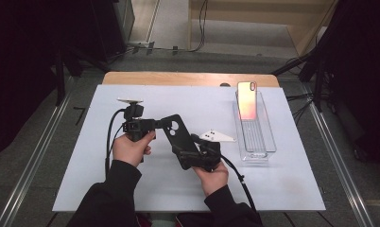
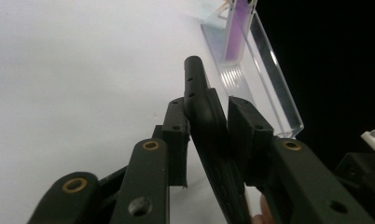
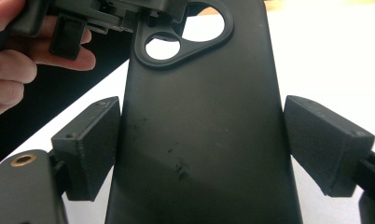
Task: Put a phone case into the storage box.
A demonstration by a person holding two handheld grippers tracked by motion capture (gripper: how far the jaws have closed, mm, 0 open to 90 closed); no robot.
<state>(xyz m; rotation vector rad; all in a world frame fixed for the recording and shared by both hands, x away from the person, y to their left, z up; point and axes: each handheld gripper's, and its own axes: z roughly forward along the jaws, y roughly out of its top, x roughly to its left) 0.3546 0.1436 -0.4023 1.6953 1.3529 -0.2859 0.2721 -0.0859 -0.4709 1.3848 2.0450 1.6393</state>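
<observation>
A black phone case point(image 1: 178, 137) with a camera cutout hangs above the white table between both grippers. My left gripper point(image 1: 162, 123), held in a hand on the left, is shut on the case's upper end near the cutout. In the left gripper view the case's edge point(image 2: 197, 88) stands between the pads of that gripper point(image 2: 206, 121), and both pads press on it. My right gripper point(image 1: 185, 158) grips the case's lower part across its width. In the right gripper view the case point(image 3: 199, 93) spans the space between the pads of that gripper point(image 3: 202, 144).
A clear plastic tray point(image 1: 256, 137) stands at the right of the table, and a phone point(image 1: 247, 99) with a pink-orange back leans upright at its far end. The white sheet point(image 1: 273, 189) covers the tabletop. Metal rails run along both sides.
</observation>
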